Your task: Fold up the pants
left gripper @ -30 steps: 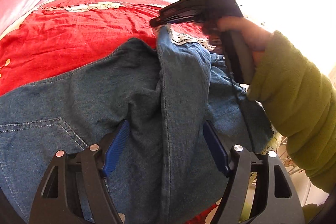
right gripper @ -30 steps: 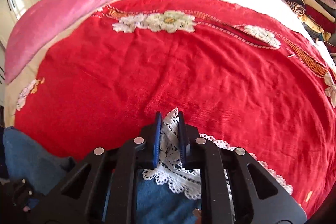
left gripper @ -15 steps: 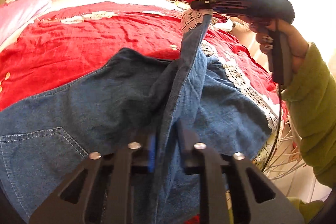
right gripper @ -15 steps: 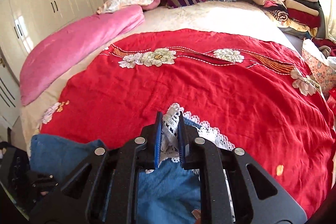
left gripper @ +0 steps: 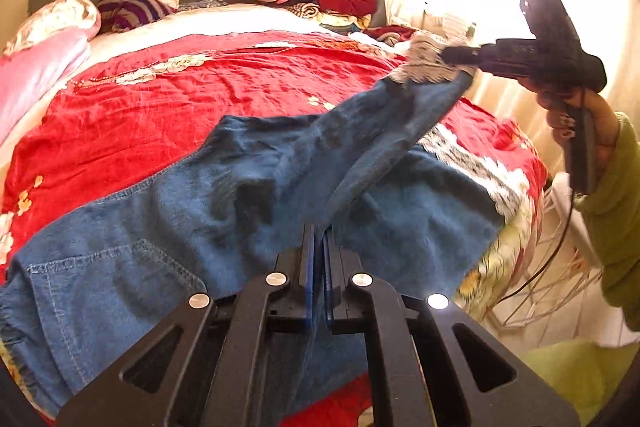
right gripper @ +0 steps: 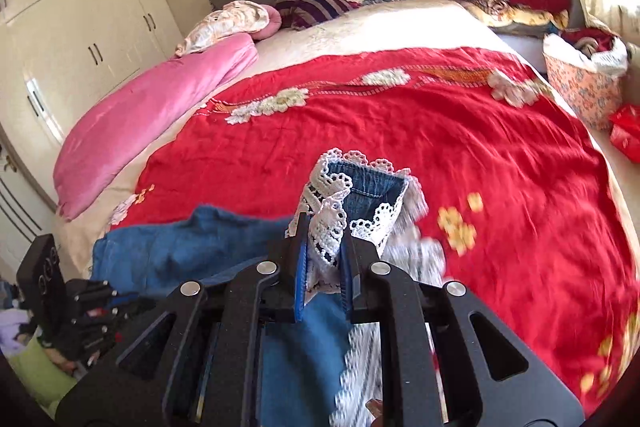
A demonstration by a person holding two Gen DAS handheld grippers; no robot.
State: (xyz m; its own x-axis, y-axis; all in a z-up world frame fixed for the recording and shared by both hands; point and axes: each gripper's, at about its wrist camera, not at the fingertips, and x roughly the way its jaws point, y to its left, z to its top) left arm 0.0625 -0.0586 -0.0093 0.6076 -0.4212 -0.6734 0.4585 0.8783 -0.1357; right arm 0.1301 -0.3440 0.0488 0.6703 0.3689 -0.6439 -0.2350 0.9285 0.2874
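Pants (left gripper: 168, 227) of blue denim lie across the red bedspread (left gripper: 160, 99) on the bed. The left tool (left gripper: 318, 239) is clamped on a denim fold near the seat; the right tool (right gripper: 324, 247) grips the lace-trimmed cuff (right gripper: 360, 187), lifted clear of the bed. The lace looks flimsy (a thin bite), so it could tear or slip free if the leg is pulled taut.

Bottom centre: left hand-held gripper (left gripper: 319, 239), jaws just closed, pinching a fold of blue denim pants (left gripper: 168, 211).
Upper right: right hand-held gripper (left gripper: 450, 57) lifting a lace-trimmed leg.
Beneath: red bedspread (left gripper: 160, 107).
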